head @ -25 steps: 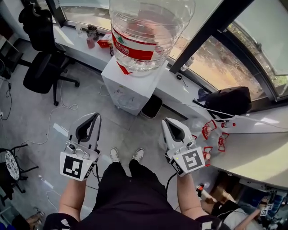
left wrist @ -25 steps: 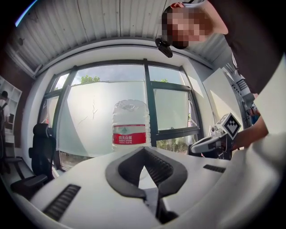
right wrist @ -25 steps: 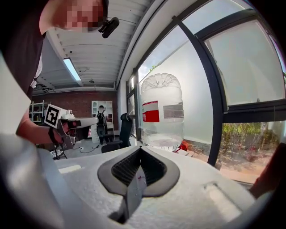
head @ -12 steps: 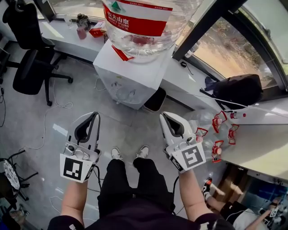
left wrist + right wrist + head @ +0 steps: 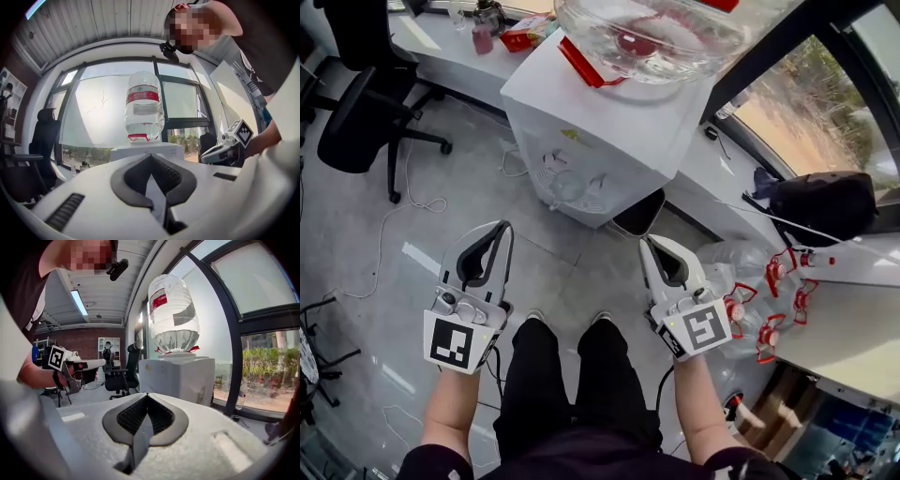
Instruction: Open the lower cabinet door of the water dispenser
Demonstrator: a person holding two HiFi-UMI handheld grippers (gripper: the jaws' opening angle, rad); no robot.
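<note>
Head view, left to right: a black office chair sits at the far left of the floor and plays no part. Next comes the left gripper, held out level ahead of the person's left leg. Its jaws are pressed together on nothing, with the tips aimed at the water dispenser but well apart from it. That unit stands on the floor against the window sill, with a water bottle upended on top and the taps facing the person. The lower cabinet door lies below the taps. The steep angle hides most of it, and both gripper views show only the unit's upper part, so no handle can be made out. Beside the right leg, the right gripper mirrors the other, tipped slightly down, jaws fully together and empty. They are probably carried closed and side by side because this is the approach, with nothing to grasp yet and the door untouched. Getting low to the door's edge looks like the next need. Further right, empty bottles with red handles lie by a white counter, and a black bag rests on the sill.
</note>
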